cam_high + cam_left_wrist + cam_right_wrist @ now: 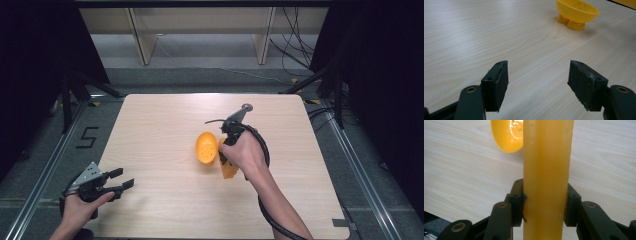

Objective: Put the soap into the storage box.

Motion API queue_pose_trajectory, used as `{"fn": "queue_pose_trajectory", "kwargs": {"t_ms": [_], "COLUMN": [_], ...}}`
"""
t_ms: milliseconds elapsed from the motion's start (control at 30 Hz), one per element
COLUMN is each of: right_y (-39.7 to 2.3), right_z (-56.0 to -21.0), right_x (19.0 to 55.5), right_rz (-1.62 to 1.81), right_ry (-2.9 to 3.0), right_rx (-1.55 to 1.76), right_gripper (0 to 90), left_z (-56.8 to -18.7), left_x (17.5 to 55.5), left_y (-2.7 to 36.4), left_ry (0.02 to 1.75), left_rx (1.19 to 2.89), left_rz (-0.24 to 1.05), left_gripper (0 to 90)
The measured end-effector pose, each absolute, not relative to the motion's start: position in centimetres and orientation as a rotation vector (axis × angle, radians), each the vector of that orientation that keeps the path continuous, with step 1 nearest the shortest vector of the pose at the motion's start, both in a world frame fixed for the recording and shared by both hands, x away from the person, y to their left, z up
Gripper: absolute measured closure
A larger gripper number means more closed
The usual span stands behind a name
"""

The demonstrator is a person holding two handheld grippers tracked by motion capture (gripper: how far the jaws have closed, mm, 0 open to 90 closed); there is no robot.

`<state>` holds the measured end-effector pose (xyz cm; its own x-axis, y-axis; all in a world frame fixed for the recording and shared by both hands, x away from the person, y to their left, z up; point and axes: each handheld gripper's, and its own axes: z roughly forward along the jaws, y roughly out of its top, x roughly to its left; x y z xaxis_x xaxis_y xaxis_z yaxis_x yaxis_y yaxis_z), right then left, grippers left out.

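There is one yellow bowl (206, 148) on one wooden desk (165, 200). One yellow cylinder (547, 170) stands beside it. Two tongs are present: the left tongs (125, 184) and the right tongs (544, 202). Two hands hold them, one each.

Orange cylinder (546, 180) ends cut off

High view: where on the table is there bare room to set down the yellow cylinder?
Bare wood runs along the table's far edge, down its right side, and across the near left between the left tongs and the yellow bowl. It is crowded only mid-table, where the right tongs grip the yellow cylinder beside that bowl.
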<state>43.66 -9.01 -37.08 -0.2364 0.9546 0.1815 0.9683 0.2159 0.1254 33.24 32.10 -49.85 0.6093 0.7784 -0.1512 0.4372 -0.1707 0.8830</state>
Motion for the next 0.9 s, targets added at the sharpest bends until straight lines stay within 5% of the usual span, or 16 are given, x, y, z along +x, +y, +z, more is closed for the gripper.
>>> {"fn": "queue_pose_trajectory", "kwargs": {"t_ms": [900], "right_y": [-4.7], "right_z": [-36.6], "right_x": [49.3], "right_rz": [-0.336], "right_ry": [-2.230], "right_rx": [-2.081], "right_gripper": [61.6], "left_z": [-49.9], "left_x": [33.3], "left_y": [32.2], "left_ry": [0.973], "left_rx": [1.807], "left_rz": [0.411], "left_gripper": [31.9]}}
